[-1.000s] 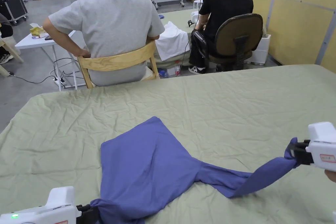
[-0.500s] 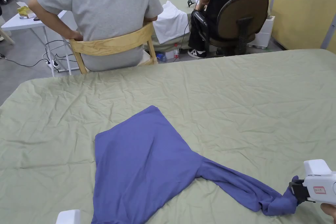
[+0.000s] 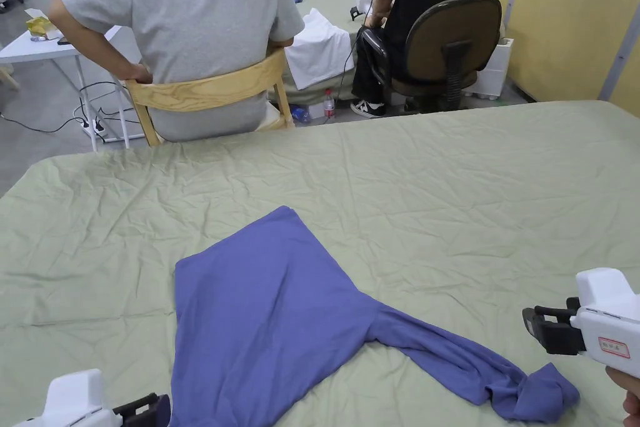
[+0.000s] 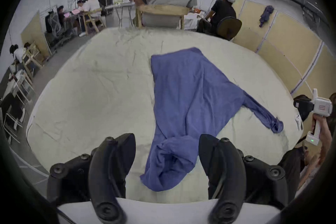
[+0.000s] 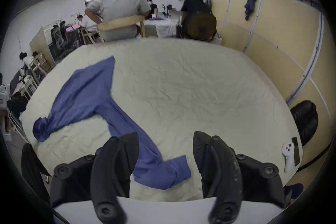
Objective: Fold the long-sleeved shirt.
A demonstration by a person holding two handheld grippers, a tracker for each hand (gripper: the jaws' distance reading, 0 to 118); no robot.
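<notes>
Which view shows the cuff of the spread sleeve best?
The right gripper view: the cuff lies close, between the open jaws of the right gripper. The head view shows it bunched near the edge; the left gripper view shows it small and far.

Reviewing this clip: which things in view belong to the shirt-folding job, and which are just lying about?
Part of the job:
blue long-sleeved shirt
left gripper, open
right gripper, open
green-covered table

Just lying about:
white controller at the table's right edge
plastic bottle on the floor
wooden chair
</notes>
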